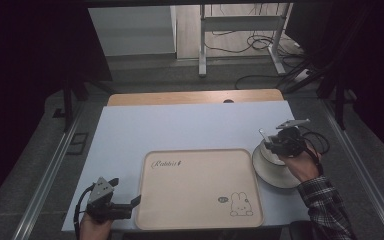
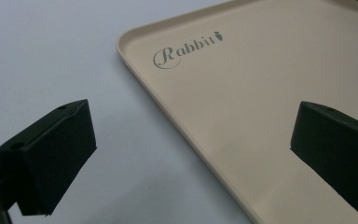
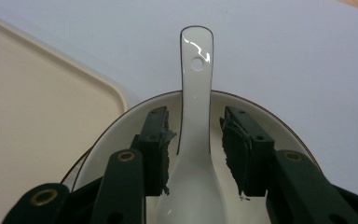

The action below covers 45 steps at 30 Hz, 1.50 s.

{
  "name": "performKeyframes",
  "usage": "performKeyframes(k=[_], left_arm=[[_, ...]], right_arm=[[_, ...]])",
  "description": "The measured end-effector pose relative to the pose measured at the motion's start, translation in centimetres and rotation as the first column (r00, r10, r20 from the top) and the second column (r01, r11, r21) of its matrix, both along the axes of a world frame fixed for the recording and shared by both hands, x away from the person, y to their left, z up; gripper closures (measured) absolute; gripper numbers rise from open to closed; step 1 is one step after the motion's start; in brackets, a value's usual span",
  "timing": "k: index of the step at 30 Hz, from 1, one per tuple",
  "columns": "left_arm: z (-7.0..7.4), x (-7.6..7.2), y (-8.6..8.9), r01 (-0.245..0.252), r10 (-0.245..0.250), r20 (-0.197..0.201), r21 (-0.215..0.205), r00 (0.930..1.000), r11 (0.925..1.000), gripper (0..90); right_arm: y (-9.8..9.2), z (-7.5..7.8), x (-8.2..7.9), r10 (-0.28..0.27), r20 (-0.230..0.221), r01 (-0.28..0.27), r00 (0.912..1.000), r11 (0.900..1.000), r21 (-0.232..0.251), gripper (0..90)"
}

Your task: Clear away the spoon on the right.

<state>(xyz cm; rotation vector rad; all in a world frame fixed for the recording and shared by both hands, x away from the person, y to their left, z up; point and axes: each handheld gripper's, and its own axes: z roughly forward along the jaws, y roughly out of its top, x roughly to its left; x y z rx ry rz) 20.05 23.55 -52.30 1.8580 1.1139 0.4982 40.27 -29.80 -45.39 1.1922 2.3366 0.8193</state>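
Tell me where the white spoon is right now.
The white spoon lies in the white bowl right of the beige tray, its handle over the rim, between the right gripper's fingers.

A pale table (image 1: 130,130) carries a beige tray (image 1: 195,187) and a white bowl (image 1: 275,172).

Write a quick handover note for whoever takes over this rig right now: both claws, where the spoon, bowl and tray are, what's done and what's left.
Left claw: open, holding nothing, one jaw over the table, the other over the tray's near left edge.
Right claw: over the bowl, jaws either side of the spoon handle with a small gap on each side, so no grip yet.
Things: white spoon sits in the white bowl, handle past the rim; bowl stands on the table right of the tray. Tray is empty.
Done: right claw lined up on the spoon.
Left, probably: close on the handle and lift the spoon out.
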Motion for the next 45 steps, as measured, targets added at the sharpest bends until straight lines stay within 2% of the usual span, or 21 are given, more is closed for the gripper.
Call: performKeyframes(k=[9, 10, 16, 27, 45], left_arm=[[0.0, 0.0, 0.0, 0.002, -0.002, 0.000, 0.003, 1.0000, 1.0000, 0.0], [0.0, 0.0, 0.0, 0.002, -0.002, 0.000, 0.002, 1.0000, 1.0000, 0.0], [0.0, 0.0, 0.0, 0.003, -0.003, 0.001, 0.004, 1.0000, 1.0000, 0.0], [0.0, 0.0, 0.0, 0.001, -0.001, 0.003, 0.004, 1.0000, 1.0000, 0.0], [0.1, -0.1, 0.0, -0.005, 0.005, 0.012, 0.006, 0.9999, 1.0000, 0.0]], right_arm=[[0.4, -0.5, 0.8, -0.007, -0.022, 0.007, 0.9997, 1.000, -0.015, 69.1], [0.3, -0.6, 0.9, -0.002, -0.032, 0.002, 0.9995, 1.000, -0.011, 73.9], [0.3, -0.4, 0.8, -0.002, -0.056, 0.002, 0.9984, 1.000, 0.015, 75.1], [-0.1, 1.6, 0.1, 0.015, -0.047, -0.013, 0.9988, 0.999, 0.039, 75.4], [-0.4, 4.5, -0.8, 0.028, -0.032, -0.026, 0.9991, 0.999, 0.042, 75.5]])
